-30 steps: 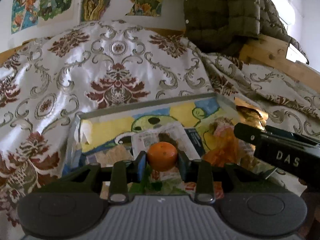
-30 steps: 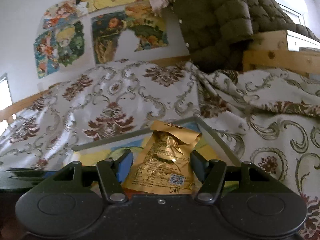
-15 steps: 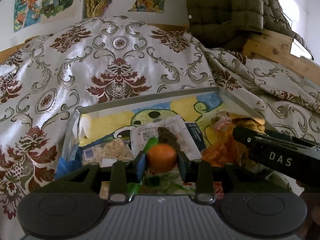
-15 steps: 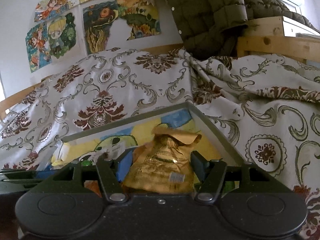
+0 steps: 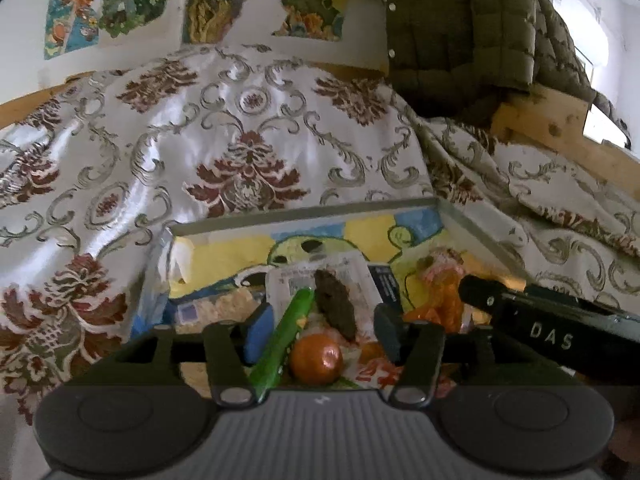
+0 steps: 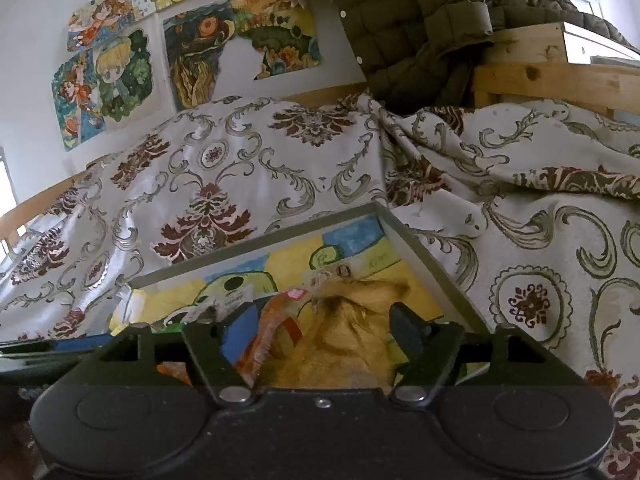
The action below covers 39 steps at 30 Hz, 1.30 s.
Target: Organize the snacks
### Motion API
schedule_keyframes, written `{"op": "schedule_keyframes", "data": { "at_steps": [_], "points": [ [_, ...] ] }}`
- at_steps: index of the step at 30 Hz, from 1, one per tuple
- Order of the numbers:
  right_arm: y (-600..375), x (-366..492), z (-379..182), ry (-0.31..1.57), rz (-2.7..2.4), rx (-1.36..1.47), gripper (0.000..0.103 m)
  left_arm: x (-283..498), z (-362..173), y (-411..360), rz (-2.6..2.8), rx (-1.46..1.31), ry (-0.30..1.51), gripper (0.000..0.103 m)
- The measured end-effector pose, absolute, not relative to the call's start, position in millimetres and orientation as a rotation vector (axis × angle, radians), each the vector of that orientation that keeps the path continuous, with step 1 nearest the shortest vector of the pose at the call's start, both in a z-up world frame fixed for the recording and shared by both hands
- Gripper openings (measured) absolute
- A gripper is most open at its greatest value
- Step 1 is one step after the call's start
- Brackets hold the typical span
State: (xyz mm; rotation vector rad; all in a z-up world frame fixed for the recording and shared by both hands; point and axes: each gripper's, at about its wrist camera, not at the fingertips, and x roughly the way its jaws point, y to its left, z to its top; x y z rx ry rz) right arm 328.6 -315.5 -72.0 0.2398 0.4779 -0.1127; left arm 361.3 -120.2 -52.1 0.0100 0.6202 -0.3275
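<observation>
Risk: orange (image 5: 316, 359), loose in box (image 5: 304, 209) between the spread left tongs (image 5: 320, 330), may roll under withdrawal; right tongs (image 6: 320, 330) also apart around gold packet (image 6: 344, 344) in box's right corner, a placement the left view hides behind the right tool.

You have a satiny white cloth with maroon damask print (image 5: 240, 152) under the shallow grey-rimmed tray (image 5: 304, 216), and it shines where light hits its folds. Inside that tray lie crinkled glossy wrappers — a gold foil-look snack pouch (image 6: 352, 344), a clear plastic packet with a white paper label (image 5: 320, 280) — beside a smooth orange fruit (image 5: 316, 360) with a faint sheen. Behind the tray, you see raw pale wooden boards (image 6: 560, 80) and a matt olive quilted jacket (image 5: 460, 32).
</observation>
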Motion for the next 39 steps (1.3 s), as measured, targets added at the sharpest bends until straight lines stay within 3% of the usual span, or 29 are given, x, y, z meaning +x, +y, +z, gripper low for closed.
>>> {"op": "schedule_keyframes", "data": {
  "at_steps": [17, 29, 39],
  "points": [
    [-315, 253, 1, 0.346, -0.105, 0.233, 0.102, 286, 25, -72, -0.201, -0.110, 0.457, 0.100],
    [-290, 163, 47, 0.272, -0.071, 0.176, 0.102, 203, 51, -45, -0.135, -0.122, 0.372, 0.103],
    [-275, 95, 50, 0.276, -0.067, 0.164, 0.102, 133, 51, -29, -0.086, -0.100, 0.362, 0.103]
  ]
}}
